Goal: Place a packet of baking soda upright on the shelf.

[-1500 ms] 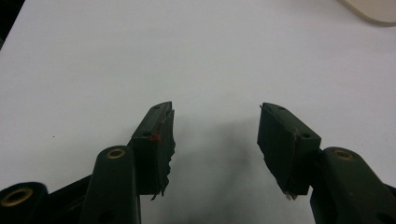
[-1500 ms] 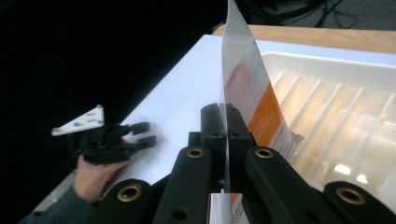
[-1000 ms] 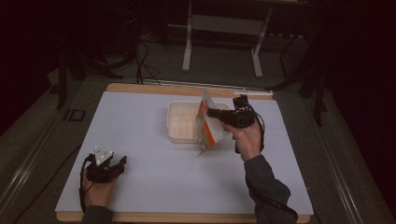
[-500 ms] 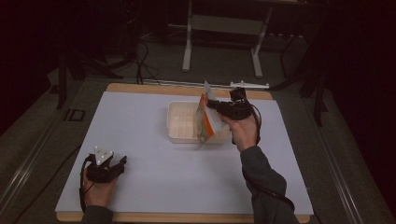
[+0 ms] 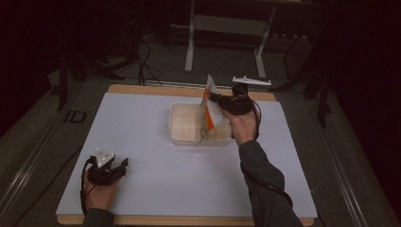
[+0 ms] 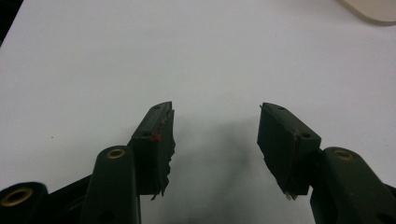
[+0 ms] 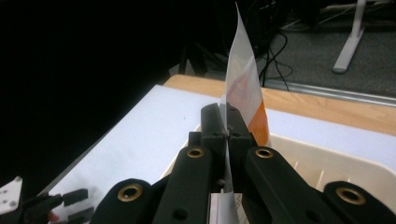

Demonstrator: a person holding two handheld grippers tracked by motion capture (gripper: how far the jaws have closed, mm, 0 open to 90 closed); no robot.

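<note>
The left gripper (image 5: 124,164) rested low at the near left, its jaws spread apart, gripped by the left hand (image 5: 98,193). The right gripper (image 5: 211,96) was raised farther off, right of centre, its jaws pressed together, with the right forearm (image 5: 257,175) stretched forward.

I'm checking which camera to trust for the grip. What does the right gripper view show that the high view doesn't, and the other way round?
Right gripper view alone: the right gripper with jaws shut flat on the packet, pads meeting on its thin edge.

High view alone: the layout. The left gripper rests on the mat near the front left corner, away from the tray, and the person's forearms come in from below.

Both: the white and orange packet held upright over the tray, the mat and the wooden table edge.
</note>
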